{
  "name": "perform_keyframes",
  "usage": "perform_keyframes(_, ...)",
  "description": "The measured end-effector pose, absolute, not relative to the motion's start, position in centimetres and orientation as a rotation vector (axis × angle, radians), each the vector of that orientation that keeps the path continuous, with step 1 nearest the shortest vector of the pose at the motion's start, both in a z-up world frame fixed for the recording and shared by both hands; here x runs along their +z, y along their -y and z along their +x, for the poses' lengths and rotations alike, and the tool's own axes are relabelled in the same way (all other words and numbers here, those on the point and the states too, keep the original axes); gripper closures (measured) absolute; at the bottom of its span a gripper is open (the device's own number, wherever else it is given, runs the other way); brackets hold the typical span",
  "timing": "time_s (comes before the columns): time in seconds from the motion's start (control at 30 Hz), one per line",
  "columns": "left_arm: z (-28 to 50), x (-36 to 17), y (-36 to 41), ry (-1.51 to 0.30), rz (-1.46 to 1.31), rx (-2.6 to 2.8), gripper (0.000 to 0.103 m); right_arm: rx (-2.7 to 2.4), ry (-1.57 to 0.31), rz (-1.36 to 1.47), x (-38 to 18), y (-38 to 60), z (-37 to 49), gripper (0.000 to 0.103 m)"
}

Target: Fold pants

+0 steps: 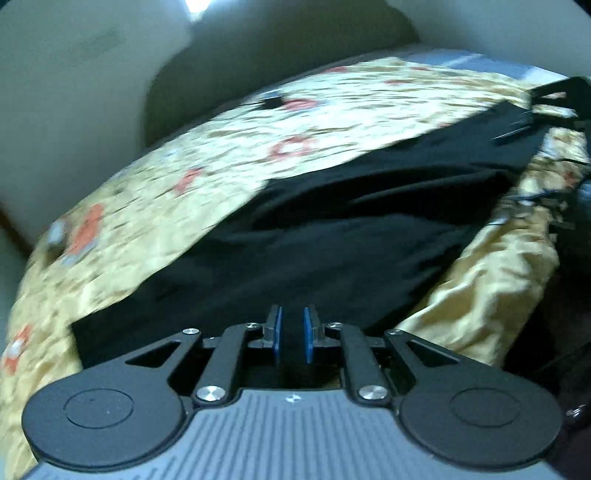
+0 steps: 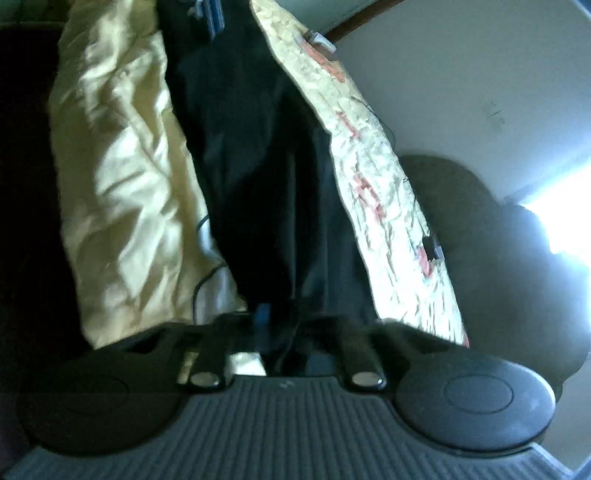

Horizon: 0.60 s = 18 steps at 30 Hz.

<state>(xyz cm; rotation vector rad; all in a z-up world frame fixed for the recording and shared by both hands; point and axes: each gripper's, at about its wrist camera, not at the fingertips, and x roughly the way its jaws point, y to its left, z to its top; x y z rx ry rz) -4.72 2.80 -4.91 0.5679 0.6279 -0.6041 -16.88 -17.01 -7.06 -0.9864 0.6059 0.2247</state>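
Note:
Black pants (image 1: 332, 229) lie stretched across a yellow floral bedspread (image 1: 184, 177). My left gripper (image 1: 292, 334) is shut on the near end of the pants, black cloth pinched between its blue pads (image 1: 277, 332). The right gripper shows at the far end (image 1: 546, 107) in the left wrist view. In the right wrist view the pants (image 2: 266, 166) run away from my right gripper (image 2: 280, 317), which is shut on their near end. The left gripper's blue pads (image 2: 216, 18) show at the far end. The view is blurred.
The bedspread (image 2: 122, 166) bunches in shiny yellow folds beside the pants. A thin cable (image 2: 199, 280) lies on it. A small dark gadget (image 2: 432, 251) sits on the cover. Pale walls (image 1: 74, 74) and a bright window (image 2: 561, 221) lie beyond the bed.

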Motion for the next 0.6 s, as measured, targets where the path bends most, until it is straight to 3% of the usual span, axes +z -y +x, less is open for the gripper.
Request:
perform_keyframes(0.17,-3.2,-4.4,-7.7,-0.642,0.470,-0.411,0.091,0.288,-0.529,-0.657,-2.3,16.3,-15.8,0.051)
perform_keyframes(0.33,-1.7,-5.3,-12.7,-0.704,0.407,-0.207,0.091,0.173,-0.604,-0.614,-5.6,11.9,-9.4,0.054)
perform_keyframes(0.37,-1.7,-5.3,-13.7,-0.710,0.397,-0.178,0.091,0.198,-0.642,-0.633,-6.6,10.8,-9.0,0.057)
perform_keyframes(0.4,-1.7,-5.2,-14.8,-0.711,0.377,-0.151,0.091,0.220,-0.662,-0.660,-7.5,9.4,-9.1,0.074)
perform_keyframes(0.43,-1.7,-5.0,-15.8,-0.709,0.351,-0.135,0.091,0.243,-0.650,-0.682,-7.6,8.5,-9.0,0.079)
perform_keyframes(0.5,-1.7,-4.6,-17.5,-0.701,0.304,-0.122,0.091,0.318,-0.621,-0.663,-6.6,7.5,-10.2,0.080)
perform_keyframes(0.53,-1.6,-4.5,-17.8,-0.694,0.292,-0.117,0.091,0.301,-0.599,-0.640,-5.9,7.7,-10.3,0.071)
perform_keyframes(0.6,-1.5,-4.4,-17.7,-0.681,0.294,-0.153,0.091,0.197,-0.570,-0.573,-5.1,8.9,-9.7,0.064)
